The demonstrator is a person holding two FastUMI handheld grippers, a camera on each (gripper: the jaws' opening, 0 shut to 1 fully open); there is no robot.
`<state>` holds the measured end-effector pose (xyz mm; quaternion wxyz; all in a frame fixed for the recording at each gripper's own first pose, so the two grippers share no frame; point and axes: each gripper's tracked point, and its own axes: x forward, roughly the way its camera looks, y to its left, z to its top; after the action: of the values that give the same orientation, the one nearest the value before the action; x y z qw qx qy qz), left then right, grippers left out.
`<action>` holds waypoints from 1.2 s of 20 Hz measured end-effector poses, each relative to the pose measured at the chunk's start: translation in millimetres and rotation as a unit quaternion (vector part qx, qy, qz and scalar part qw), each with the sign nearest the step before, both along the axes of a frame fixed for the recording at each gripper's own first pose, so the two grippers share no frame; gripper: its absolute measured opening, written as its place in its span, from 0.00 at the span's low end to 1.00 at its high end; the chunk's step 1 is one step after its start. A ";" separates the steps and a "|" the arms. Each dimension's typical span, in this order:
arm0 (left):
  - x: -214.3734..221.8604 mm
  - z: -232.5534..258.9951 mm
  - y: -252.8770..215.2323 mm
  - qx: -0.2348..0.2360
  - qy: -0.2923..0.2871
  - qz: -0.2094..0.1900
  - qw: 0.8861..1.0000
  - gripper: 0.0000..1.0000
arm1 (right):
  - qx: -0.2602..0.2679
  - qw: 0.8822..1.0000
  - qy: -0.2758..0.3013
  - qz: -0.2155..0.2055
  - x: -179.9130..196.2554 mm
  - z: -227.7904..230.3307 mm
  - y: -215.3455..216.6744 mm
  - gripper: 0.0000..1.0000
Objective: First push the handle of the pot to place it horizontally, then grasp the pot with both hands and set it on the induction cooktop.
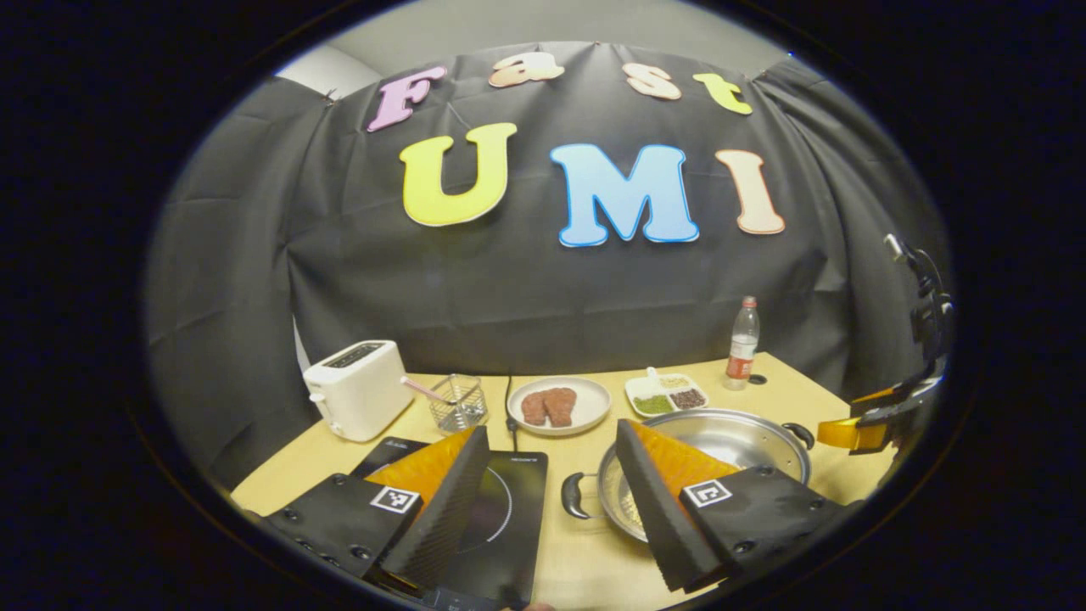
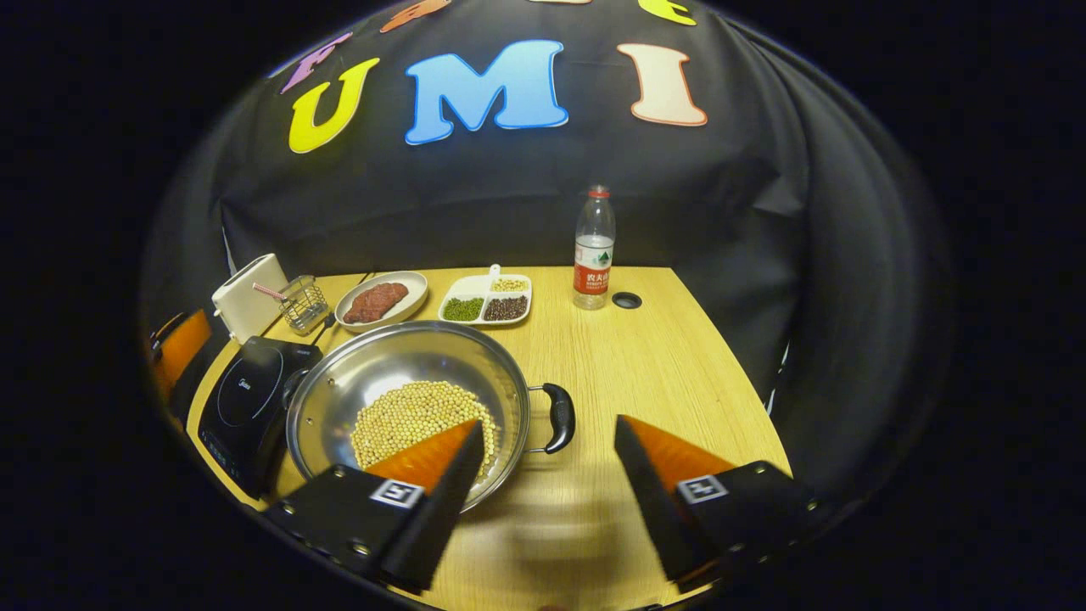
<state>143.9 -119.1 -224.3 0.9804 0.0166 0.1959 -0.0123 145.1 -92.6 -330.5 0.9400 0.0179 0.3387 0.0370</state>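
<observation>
- cooktop [image 2: 250,399] – black, at the table's [image 2: 645,365] 9 o'clock edge in the right gripper view, just beside the pot.
- left gripper [image 1: 551,475] – released, fingers wide apart, hanging over the gap between cooktop and pot; pot handle [image 1: 577,495] lies between its fingers.
- pot [image 2: 407,382] – steel, holding soybeans, on the table, not on the cooktop; handles at 9 and 3 o'clock.
- right gripper [image 2: 550,462] – released, the 3 o'clock handle [image 2: 556,417] just ahead of its fingers, untouched.
- bottle [image 2: 594,250] – upright at 12 o'clock.
</observation>
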 end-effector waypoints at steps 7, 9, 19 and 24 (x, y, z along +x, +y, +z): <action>18.6 -58.4 -17.7 -0.001 0.057 -0.031 0.998 0.97 | -0.006 1.000 -0.004 -0.006 11.5 -4.3 5.4 0.97; 22.3 -79.0 -23.2 -0.006 0.082 -0.036 0.996 0.97 | -0.006 1.000 0.001 -0.009 15.2 -8.6 5.4 0.96; 32.6 -152.3 -43.4 -0.024 0.169 -0.052 0.984 0.98 | -0.015 0.999 0.032 -0.011 24.5 -39.8 7.6 0.97; 34.7 -172.6 -44.7 -0.022 0.190 -0.046 0.980 1.00 | -0.008 0.999 0.052 -0.010 32.1 -56.1 15.9 0.97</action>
<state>178.6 -163.8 -396.9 0.9237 0.0019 0.3776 -0.0648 177.2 -76.7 -386.7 0.9217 0.0158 0.3868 0.0240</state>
